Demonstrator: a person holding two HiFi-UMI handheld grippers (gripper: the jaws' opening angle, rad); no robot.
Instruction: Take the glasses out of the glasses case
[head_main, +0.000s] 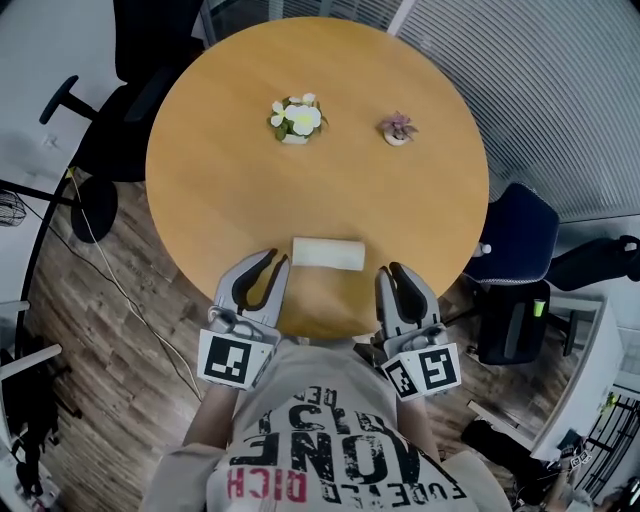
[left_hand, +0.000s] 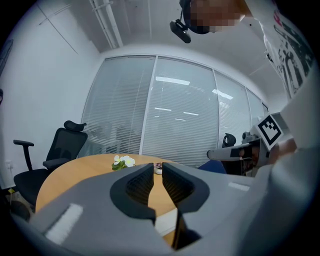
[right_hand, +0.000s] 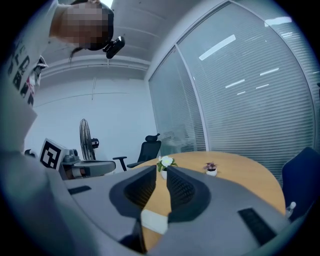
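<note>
1. The round worktop is carrying everything, and the white glasses case is lying near the person's edge of it, I'm guessing for easy reach.
2. The left claw is hovering just left of the glasses case. Its jaws are sitting slightly apart with nothing between them, probably getting ready to steady it.
3. The right claw is hanging just right of the glasses case, jaws pressed together and empty.
4. The glasses case is looking shut, so the glasses are presumably sitting inside.
5. Two flower pots are sitting well beyond the glasses case, out of the way.
</note>
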